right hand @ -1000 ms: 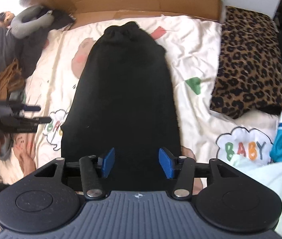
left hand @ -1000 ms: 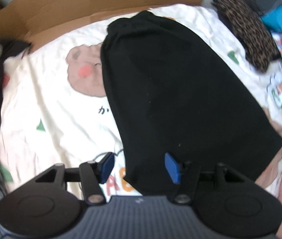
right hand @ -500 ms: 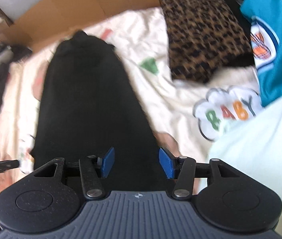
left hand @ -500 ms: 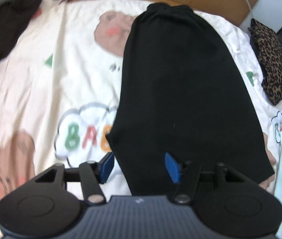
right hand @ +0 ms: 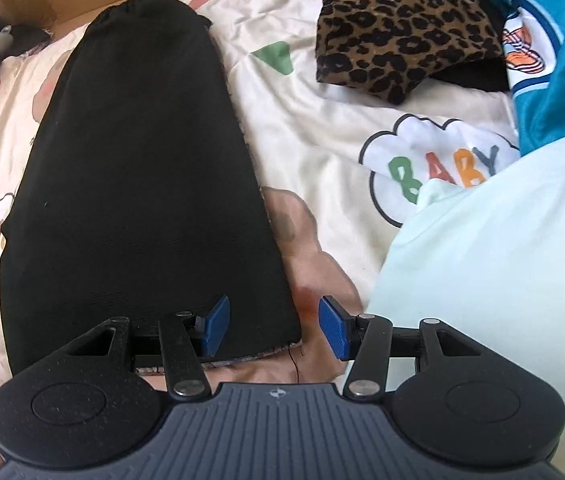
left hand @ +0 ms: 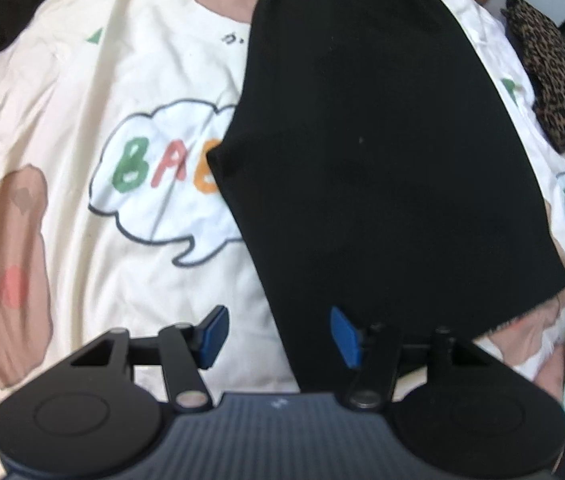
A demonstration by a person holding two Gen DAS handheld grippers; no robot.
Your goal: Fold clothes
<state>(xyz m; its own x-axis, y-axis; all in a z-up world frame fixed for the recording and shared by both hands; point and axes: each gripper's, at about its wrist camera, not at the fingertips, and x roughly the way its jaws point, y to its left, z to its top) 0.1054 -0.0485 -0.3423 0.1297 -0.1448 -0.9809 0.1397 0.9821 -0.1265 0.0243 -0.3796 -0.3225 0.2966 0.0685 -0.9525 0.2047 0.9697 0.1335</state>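
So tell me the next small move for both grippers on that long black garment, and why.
Probably lower both and close on the near hem corners. The left gripper and right gripper, both open, each straddle a bottom corner of the long black garment, which lies flat and unfolded on the cream printed sheet.

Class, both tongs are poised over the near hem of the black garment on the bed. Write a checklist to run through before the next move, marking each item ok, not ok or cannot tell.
1. Left tongs open: ok.
2. Right tongs open: ok.
3. Black garment lying flat on the printed sheet: ok.
4. Left tongs straddle the garment's near left edge: ok.
5. Right tongs straddle its near right corner: ok.
6. Pads touching the cloth: cannot tell.
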